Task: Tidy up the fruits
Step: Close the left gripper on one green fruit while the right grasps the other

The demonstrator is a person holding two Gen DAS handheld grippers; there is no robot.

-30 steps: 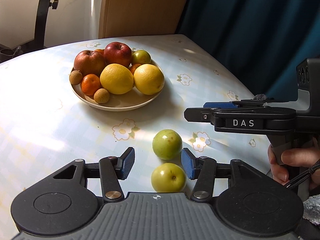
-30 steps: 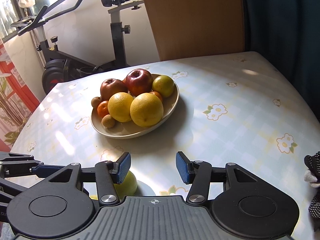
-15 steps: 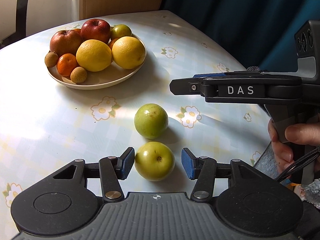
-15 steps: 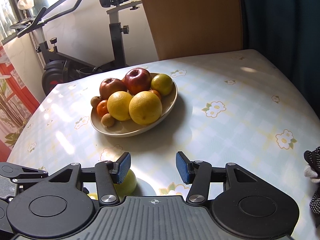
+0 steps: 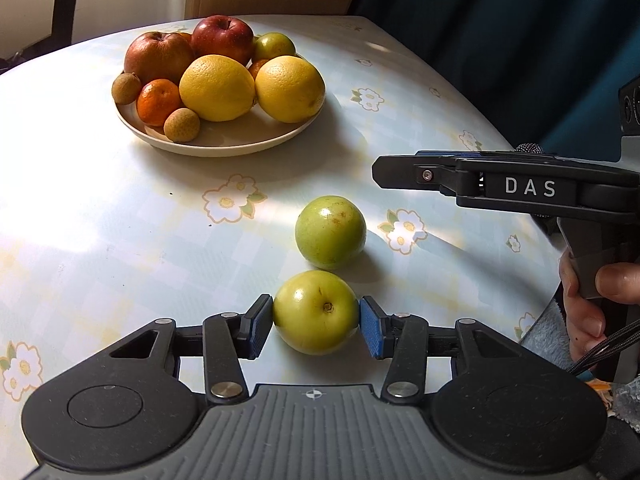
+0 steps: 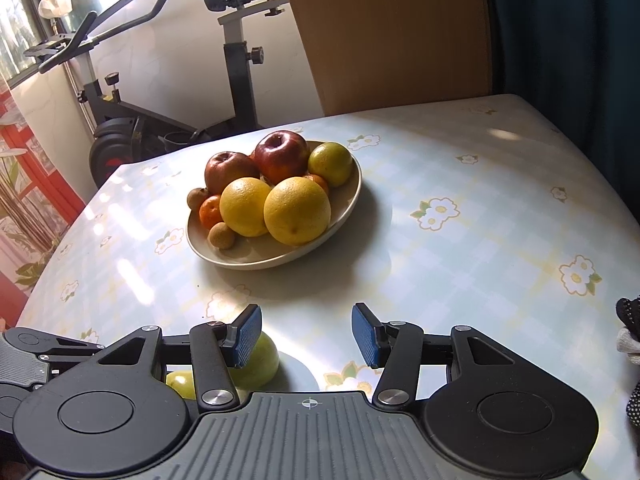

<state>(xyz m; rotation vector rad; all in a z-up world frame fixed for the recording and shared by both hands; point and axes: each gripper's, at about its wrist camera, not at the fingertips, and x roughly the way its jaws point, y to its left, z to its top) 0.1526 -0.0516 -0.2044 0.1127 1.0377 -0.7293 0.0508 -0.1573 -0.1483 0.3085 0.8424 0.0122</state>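
1. The left gripper (image 5: 316, 322) clamps a green fruit (image 5: 316, 312) on the flowered tablecloth (image 5: 100, 232), both blue pads touching its sides.
2. A second green fruit (image 5: 330, 232) lies just beyond it, apart from the plate (image 5: 224, 144) piled with apples, oranges and small brown fruits.
3. Only the left wrist view shows the right gripper's side profile and the hand (image 5: 592, 304) on its handle.
4. From its own camera, the right gripper (image 6: 308, 336) stands wide, holding nothing, above the cloth; the two green fruits peek from behind its left finger (image 6: 246, 336).
5. An exercise bike (image 6: 168, 92) appears in full only there.
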